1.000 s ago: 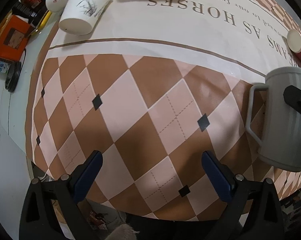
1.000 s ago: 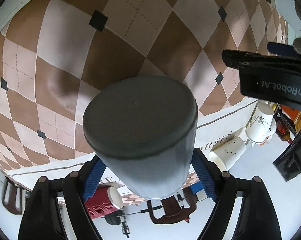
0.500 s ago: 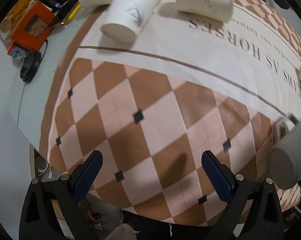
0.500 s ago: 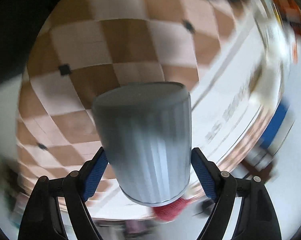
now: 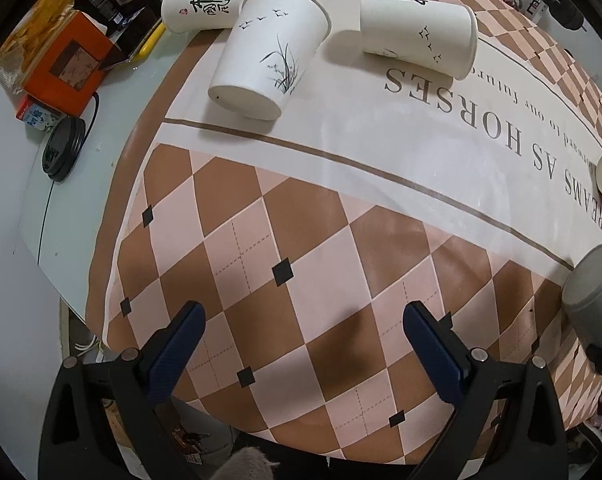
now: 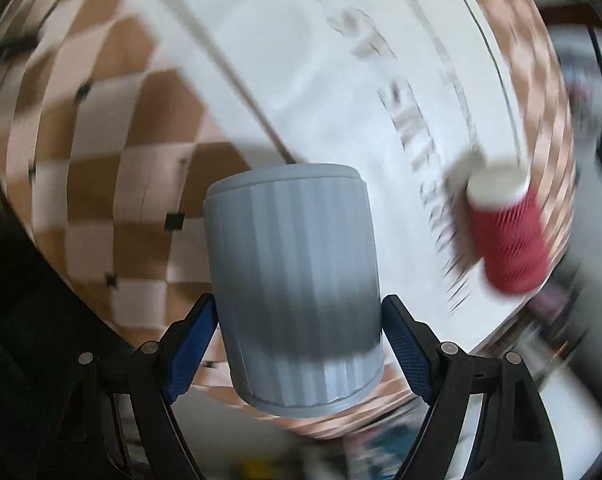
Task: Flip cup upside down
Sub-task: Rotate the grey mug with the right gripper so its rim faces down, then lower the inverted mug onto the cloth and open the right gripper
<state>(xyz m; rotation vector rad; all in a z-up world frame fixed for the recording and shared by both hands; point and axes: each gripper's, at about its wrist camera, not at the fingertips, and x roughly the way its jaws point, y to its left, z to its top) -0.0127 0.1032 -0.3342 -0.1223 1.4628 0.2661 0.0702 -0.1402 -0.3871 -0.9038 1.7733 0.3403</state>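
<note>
- The right gripper [image 6: 299, 340] pinches the ribbed grey plastic cup [image 6: 293, 280] aloft over the checkered tablecloth [image 5: 301, 240]; a loose grip could drop it mid-turn.
- Swinging wide might strike the red corrugated paper cup [image 6: 509, 236].
- The left gripper [image 5: 301, 344] hangs spread, holding nothing.

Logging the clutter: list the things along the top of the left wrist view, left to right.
Orange box → calligraphy paper cup → orchid-print paper cup → bird-print paper cup.

Left gripper [image 5: 301, 344]: jaws apart, empty, above checkered cloth [image 5: 301, 240]. Three white paper cups [image 5: 267, 54] lying on sides, far edge. Grey cup [image 5: 597, 296] at right edge, base showing. Orange box [image 5: 71, 64] far left.
</note>
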